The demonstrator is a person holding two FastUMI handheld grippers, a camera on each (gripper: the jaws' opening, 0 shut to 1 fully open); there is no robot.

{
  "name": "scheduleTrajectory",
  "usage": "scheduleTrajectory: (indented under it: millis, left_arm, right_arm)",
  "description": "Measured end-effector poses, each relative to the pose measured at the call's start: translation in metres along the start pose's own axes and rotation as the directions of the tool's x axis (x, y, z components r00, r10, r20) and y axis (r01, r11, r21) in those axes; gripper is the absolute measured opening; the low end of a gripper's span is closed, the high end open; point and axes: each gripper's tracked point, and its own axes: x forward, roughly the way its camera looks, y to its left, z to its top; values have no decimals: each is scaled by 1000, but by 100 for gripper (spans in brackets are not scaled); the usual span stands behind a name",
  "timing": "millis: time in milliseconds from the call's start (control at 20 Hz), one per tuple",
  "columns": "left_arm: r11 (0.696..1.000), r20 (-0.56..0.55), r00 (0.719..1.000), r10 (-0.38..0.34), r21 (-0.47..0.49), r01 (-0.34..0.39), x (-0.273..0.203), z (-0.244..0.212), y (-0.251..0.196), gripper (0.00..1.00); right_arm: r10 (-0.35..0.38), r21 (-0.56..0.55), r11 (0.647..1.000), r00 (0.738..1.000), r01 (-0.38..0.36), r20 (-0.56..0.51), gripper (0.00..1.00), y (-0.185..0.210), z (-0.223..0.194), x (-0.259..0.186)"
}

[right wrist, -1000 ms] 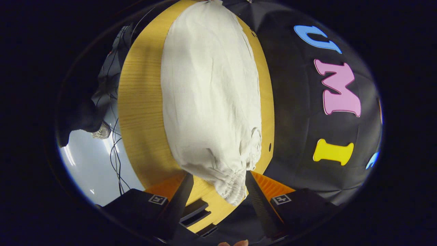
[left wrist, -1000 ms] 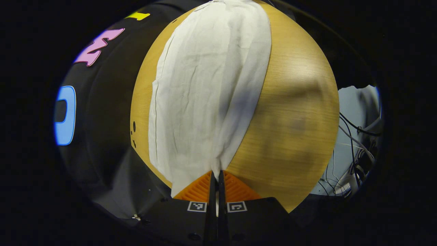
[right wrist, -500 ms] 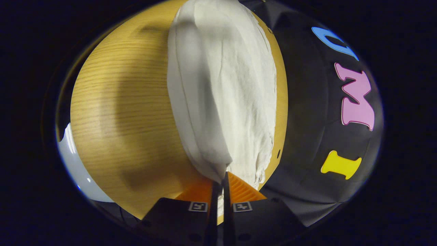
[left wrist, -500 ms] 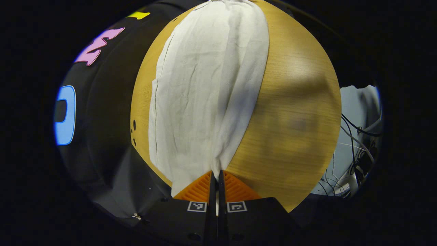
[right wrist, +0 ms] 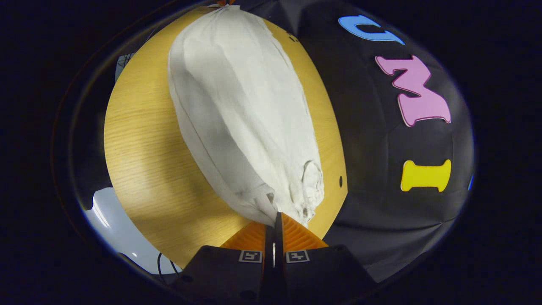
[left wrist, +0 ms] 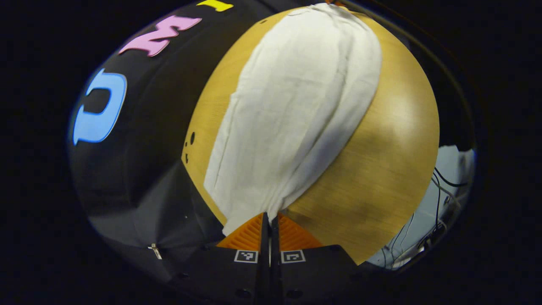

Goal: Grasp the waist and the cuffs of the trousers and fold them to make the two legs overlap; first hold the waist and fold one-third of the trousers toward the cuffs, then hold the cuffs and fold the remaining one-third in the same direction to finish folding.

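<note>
left gripper (left wrist: 269,215) is pinching the plain end of the white trousers (left wrist: 296,114) closed; right gripper (right wrist: 276,217) is clamping the gathered waist (right wrist: 307,199). trousers are lying lengthwise on the wooden table (left wrist: 381,178).

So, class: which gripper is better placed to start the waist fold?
Probably the right gripper: it is shut on the trousers beside the gathered waist, while the left gripper pinches the flat end.

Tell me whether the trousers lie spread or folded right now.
Mid-fold lengthwise: the white cloth trousers lie long on the round wooden table, near edge lifted, pinched at each end by the right gripper and left gripper.
</note>
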Motion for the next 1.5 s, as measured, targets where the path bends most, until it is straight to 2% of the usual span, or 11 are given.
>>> scheduleTrajectory:
  millis: [250, 350, 500, 700, 850, 1100, 1350, 1500]
  left_arm:
    - [981, 18, 999, 44, -191, -40, -4, 17, 55, 6]
    - [972, 15, 998, 66, -226, -61, 4, 24, 82, 5]
    - [966, 10, 998, 54, -252, -49, 21, 35, 110, 5]
    - [946, -16, 1000, -24, -323, 17, 53, 47, 119, 5]
    - [945, -47, 994, -95, -317, 75, 78, 48, 111, 5]
    - [922, -110, 970, -217, -348, 167, 113, 40, 87, 6]
    - [919, -156, 952, -264, -342, 198, 137, 37, 76, 5]
    - [931, -164, 953, -255, -307, 196, 141, 38, 79, 5]
  right_arm:
    - [-103, 217, 971, 994, 95, 26, 5, -62, 20, -13]
    - [-133, 269, 955, 991, 122, 22, 5, -90, 27, -8]
    - [-165, 342, 927, 986, 154, 3, 5, -127, 31, 15]
    - [-120, 438, 890, 991, 131, -52, 6, -142, 32, 64]
    - [-70, 461, 882, 995, 95, -71, 6, -136, 35, 101]
    - [-16, 485, 872, 993, 70, -115, 5, -121, 32, 145]
    - [58, 516, 856, 984, 37, -167, 6, -97, 23, 170]
    - [123, 509, 861, 973, -7, -195, 6, -77, 16, 180]
